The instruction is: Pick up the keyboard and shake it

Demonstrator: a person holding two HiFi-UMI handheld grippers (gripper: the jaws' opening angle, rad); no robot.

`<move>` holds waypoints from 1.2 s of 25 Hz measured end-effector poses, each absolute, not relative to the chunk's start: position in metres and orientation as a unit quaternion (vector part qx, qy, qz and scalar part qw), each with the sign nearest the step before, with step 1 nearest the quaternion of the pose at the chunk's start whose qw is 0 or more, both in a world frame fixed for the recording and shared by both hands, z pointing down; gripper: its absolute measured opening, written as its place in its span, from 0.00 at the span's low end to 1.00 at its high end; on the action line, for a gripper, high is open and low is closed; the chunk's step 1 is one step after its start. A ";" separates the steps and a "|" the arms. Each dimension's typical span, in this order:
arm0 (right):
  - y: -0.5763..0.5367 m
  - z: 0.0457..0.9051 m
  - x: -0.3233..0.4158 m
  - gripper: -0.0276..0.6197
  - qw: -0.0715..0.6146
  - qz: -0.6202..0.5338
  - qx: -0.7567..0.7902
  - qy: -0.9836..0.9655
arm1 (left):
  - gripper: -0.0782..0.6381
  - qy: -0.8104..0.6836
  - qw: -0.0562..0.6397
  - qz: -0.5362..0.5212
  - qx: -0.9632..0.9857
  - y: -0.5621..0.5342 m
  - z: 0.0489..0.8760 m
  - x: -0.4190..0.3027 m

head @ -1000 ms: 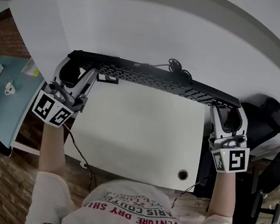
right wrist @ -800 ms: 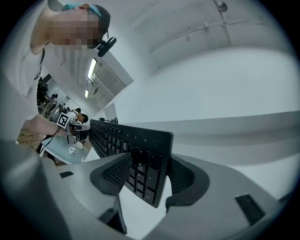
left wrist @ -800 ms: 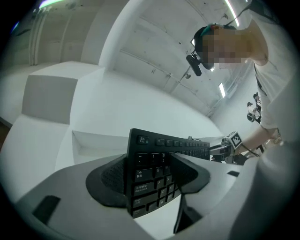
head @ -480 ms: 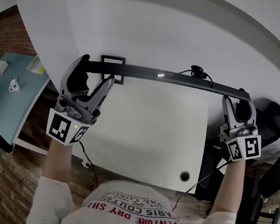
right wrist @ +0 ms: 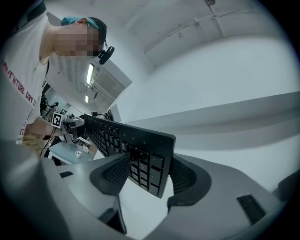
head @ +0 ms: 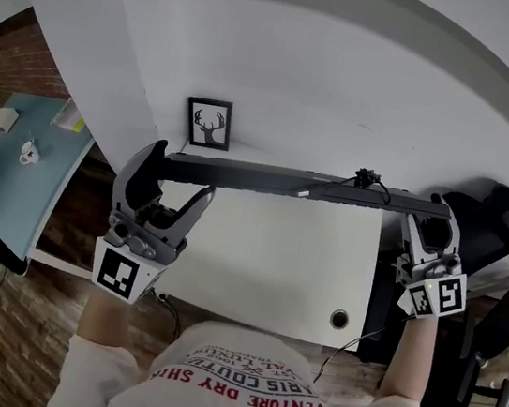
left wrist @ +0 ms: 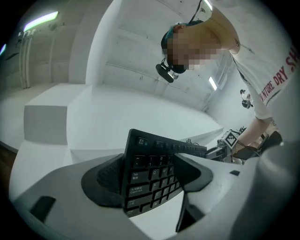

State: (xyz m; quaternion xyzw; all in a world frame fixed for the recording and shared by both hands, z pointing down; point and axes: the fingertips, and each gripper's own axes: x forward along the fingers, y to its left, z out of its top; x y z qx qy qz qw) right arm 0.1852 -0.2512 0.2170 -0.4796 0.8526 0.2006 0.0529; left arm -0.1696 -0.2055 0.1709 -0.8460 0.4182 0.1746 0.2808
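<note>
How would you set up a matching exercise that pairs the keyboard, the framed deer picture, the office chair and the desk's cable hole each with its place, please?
Things:
1. keyboard
2. framed deer picture
3. office chair
4. cable hole

Places:
A. beyond the keyboard, towards the left, by the wall
B. in the white desk, near its front right corner
C. lifted above the desk, seen edge-on in the head view
D. to the right of the desk

Pairs: 1-C, 2-A, 3-D, 4-B
</note>
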 end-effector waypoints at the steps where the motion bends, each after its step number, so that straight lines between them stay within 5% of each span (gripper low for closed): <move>1: -0.251 0.217 0.185 0.43 0.052 0.201 -0.480 0.852 | 0.55 0.419 0.279 0.175 -0.846 -0.206 0.171 -0.170; 11: -0.271 0.242 0.181 0.43 -0.007 0.126 -0.497 0.859 | 0.56 0.436 0.243 0.089 -0.862 -0.255 0.204 -0.171; 30: -0.250 0.481 0.145 0.44 -0.179 -0.216 -0.503 0.817 | 0.56 0.405 -0.135 -0.086 -0.900 -0.313 0.455 -0.202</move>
